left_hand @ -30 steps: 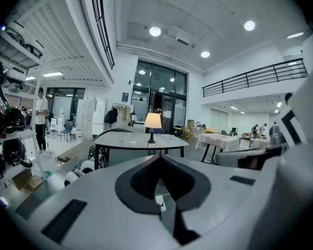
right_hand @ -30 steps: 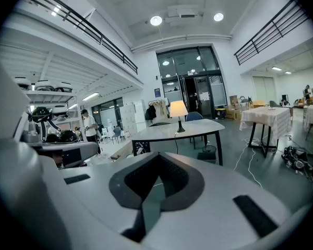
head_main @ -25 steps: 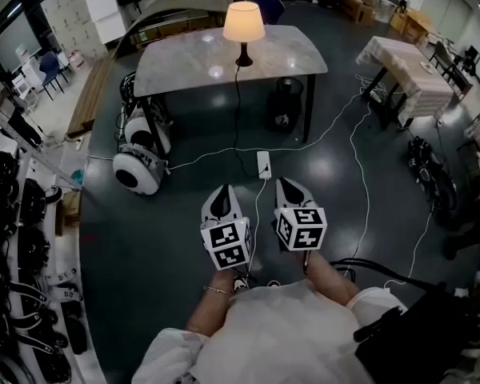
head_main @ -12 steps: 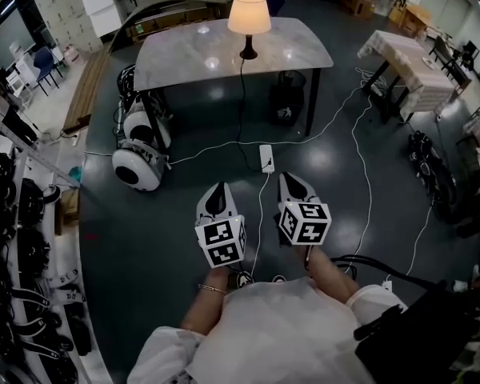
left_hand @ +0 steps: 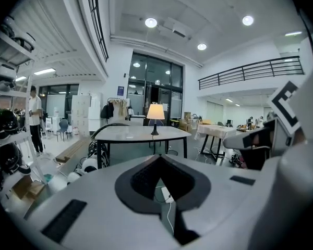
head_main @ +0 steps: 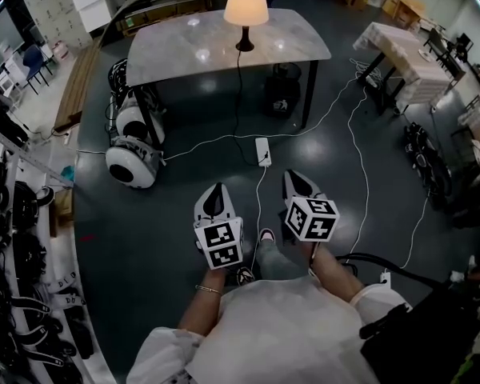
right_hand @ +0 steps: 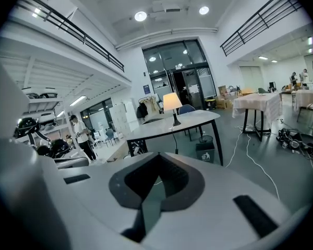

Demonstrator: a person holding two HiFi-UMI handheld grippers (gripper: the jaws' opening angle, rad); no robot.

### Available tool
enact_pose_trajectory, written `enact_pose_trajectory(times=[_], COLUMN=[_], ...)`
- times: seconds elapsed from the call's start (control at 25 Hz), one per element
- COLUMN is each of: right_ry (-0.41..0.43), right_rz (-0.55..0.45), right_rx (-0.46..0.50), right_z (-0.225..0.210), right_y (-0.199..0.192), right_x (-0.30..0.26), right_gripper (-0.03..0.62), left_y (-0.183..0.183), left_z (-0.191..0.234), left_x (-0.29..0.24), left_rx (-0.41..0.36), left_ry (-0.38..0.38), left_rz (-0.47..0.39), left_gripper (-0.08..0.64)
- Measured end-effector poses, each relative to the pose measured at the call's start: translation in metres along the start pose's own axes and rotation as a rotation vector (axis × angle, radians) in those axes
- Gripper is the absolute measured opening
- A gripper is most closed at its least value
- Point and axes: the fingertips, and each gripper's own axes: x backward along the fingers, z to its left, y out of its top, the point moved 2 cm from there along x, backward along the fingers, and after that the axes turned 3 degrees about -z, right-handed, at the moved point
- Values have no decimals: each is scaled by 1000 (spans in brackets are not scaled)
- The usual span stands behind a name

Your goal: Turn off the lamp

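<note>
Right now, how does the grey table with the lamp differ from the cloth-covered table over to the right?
The grey marble-look table has a bare, shiny top; the table under the pale cloth is draped. The grey table carries a lit cream-shaded lamp; the draped table has none. The grey table stands straight ahead, the draped one off to the right. Both rest on dark legs.

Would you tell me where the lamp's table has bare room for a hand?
The tabletop is bare on both sides of the lamp. Crowded: its cord down the near edge, the bin and white wheeled machine by the legs.
</note>
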Motion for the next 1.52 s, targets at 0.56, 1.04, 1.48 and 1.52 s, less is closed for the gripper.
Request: enact_pose_trajectory(times=[0.56, 1.04, 1.48, 1.52], right_ry=[39, 60, 70, 72], right_rz=[18, 37, 73, 77], right_rx=[8, -5, -19, -20], right_z=[-10, -60, -109, -112], right_y=[34, 79, 99, 100], right_x=[-96, -186, -263, -269], right_gripper=[-2, -2, -2, -1], left_y=[29, 60, 69, 70], left_z=[25, 14, 6, 6], left_x=[-85, -185, -272, -278], left_rx=[18, 4, -14, -14], left_ry=[39, 64, 74, 76], left_rz=[-11, 5, 33, 36], left_gripper=[6, 6, 6, 6])
